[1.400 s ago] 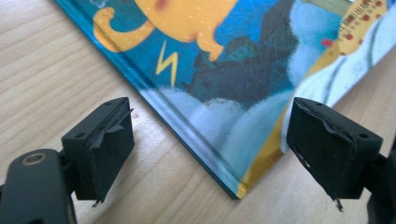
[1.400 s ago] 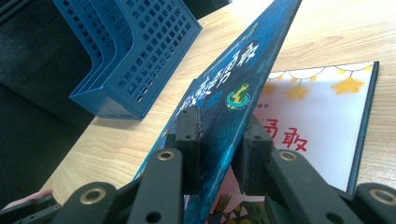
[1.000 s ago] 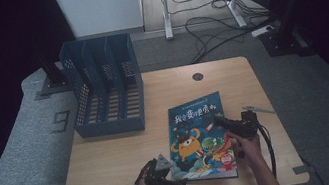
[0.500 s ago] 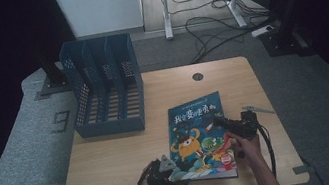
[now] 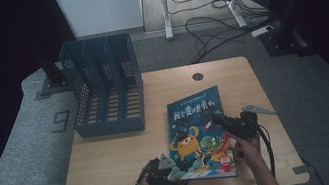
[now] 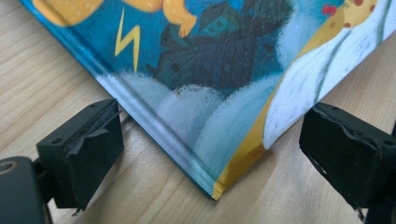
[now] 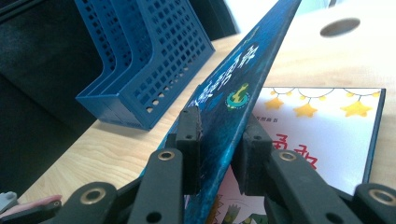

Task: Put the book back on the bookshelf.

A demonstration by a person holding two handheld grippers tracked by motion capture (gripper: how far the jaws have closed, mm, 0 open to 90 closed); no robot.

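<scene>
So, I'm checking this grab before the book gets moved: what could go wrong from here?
The right gripper is shut on the front cover alone, lifted off the title page. Pulling further could strain or crease the cover at its hinge instead of raising the whole book.

The left gripper has just been opening, and the book's corner sits between its jaws untouched. With nothing pinned there, the book may slide across the table.

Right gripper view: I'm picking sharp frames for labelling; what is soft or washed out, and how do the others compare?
Right gripper view: table glares white, rack slightly soft. Left gripper view: book corner sharp, evenly lit. High view: dark surroundings, small details grainy.
</scene>
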